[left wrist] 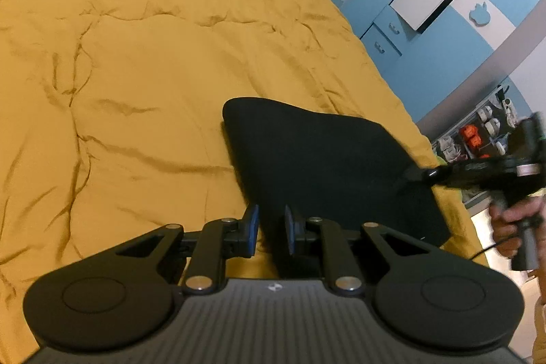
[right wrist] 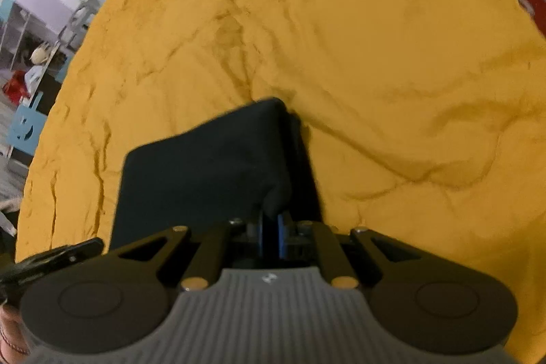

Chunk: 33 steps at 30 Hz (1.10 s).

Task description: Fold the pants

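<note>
The black pants (left wrist: 327,166) lie folded on the bed (left wrist: 136,57). The right hand-held gripper (right wrist: 272,236) clamps their near edge; the left hand-held gripper (left wrist: 271,229) stands slightly apart (cloth between, unpinched). Next, likely lower and release.

- Right gripper (right wrist: 271,229): jaws clamped on a bunched fold of the black pants (right wrist: 204,173).
- Pants lie folded on the yellow bedspread (right wrist: 392,57).

Between the right gripper (right wrist: 271,229) fingers the pinched edge of the pants (right wrist: 204,166) is hidden; the cloth beyond is motion-blurred. Right of the left gripper (left wrist: 271,232), a hand (left wrist: 512,227) is cut off, shelf items perhaps shoes
</note>
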### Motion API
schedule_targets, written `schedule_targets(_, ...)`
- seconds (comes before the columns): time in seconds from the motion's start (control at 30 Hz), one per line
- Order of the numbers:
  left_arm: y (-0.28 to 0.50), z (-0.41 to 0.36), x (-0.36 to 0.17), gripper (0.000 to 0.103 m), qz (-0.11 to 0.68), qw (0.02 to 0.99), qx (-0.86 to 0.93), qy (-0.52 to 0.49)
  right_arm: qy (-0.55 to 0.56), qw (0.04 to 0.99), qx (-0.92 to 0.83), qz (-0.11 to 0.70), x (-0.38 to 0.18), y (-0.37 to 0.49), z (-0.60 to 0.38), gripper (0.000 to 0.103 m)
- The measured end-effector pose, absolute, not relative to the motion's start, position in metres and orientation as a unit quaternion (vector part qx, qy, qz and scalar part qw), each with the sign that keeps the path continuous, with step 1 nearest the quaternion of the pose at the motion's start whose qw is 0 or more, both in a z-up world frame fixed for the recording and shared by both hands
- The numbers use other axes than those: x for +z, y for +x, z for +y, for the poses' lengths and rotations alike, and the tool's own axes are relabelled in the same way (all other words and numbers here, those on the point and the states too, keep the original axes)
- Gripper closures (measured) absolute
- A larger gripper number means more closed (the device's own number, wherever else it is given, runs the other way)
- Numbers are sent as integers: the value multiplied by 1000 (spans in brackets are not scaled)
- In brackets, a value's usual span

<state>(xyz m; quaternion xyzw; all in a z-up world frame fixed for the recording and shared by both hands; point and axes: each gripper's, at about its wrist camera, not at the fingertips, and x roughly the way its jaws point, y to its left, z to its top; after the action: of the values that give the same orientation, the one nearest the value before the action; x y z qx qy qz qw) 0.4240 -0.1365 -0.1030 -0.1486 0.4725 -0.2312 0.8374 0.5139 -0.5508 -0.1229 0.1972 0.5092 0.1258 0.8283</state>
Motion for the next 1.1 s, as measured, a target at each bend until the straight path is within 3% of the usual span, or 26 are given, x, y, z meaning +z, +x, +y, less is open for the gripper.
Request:
schedule_targets(0.13,424,-138,-99,85,465,841,-234,-149,192,854,156,458,-86,493,-546,100)
schedule_targets(0.33,425,-147,-96,87,460,846,-234,-133,195,832,88,511,-145,498,-554,99)
schedule_targets(0.43,427,-146,-93,88,455,852,-227,-124,176,841,70,506,-139,493,-557,78)
schedule_targets(0.6,445,-146,-89,89,440,862,-216,-131,131,880,76,451,-104,490,-546,79)
schedule_targets(0.7,456,-158,-88,89,422,868,-227,-127,107,896,96,420,-101,502,-528,88)
schedule_targets(0.97,498,-179,-129,98,443,871,-189,-91,84,897,59,430,-154,533,-519,97)
schedule_targets(1.1,502,-177,-136,98,447,870,-183,-94,102,897,31,429,-165,529,-535,92)
